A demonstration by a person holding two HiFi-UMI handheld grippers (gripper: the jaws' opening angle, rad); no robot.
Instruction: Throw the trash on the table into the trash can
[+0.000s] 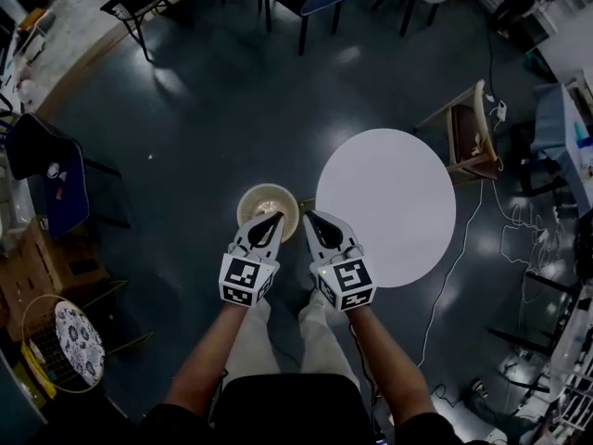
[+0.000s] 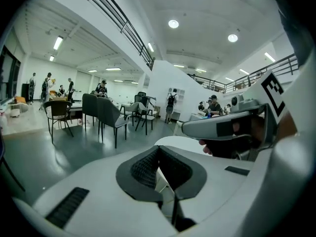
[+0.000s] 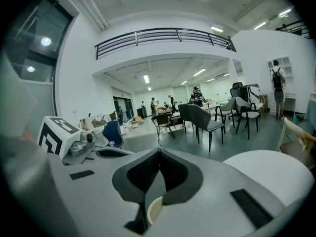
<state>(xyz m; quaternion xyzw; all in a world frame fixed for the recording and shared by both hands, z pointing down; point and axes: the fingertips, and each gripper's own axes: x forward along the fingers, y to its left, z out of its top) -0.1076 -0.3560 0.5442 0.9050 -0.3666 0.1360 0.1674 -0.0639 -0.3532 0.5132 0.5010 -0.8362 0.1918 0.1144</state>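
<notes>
1. Trash can (image 1: 268, 208): round, cream-coloured, open-topped; stands on the dark floor just beside the round white table (image 1: 385, 207).
2. Left gripper (image 1: 275, 219): jaws clenched together, nothing between them; held over the can's near rim.
3. Right gripper (image 1: 309, 217): jaws likewise closed and empty, alongside the left.

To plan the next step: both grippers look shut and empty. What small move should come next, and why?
Probably turn toward the round white table to check it for trash. The left gripper and right gripper are shut on nothing, the trash can stands just ahead, and no trash shows on the table, so the job may be done.
</notes>
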